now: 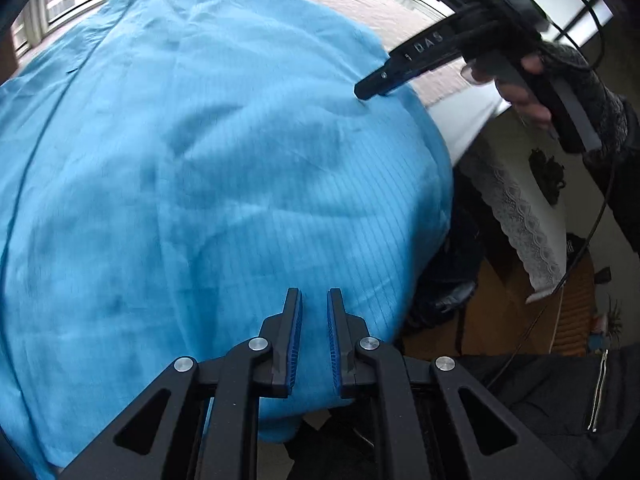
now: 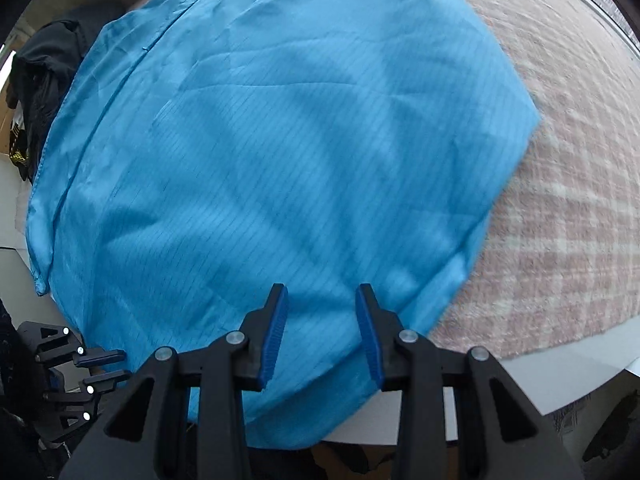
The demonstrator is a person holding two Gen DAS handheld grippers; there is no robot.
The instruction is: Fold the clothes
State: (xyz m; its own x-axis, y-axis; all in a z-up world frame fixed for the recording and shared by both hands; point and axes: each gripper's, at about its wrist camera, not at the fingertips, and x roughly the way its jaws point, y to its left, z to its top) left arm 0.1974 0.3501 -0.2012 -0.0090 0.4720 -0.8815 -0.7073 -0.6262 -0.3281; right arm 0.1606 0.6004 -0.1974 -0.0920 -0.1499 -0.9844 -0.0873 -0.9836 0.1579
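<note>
Both grippers, left (image 1: 314, 336) and right (image 2: 322, 336), hover with jaws parted, gripping nothing, over a blue garment (image 2: 280, 140) spread on the pink plaid blanket (image 2: 560, 200). Whether mid-fold or smoothing, I cannot tell; any fold needs a hem pinched.

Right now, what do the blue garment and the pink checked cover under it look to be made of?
The blue garment looks like thin, smooth woven synthetic: slight sheen, crisp creases and a fine dark grid of lines. The pink checked cover looks like soft fleece or brushed plush: fuzzy, matte nap. Neither fibre can be confirmed.
</note>
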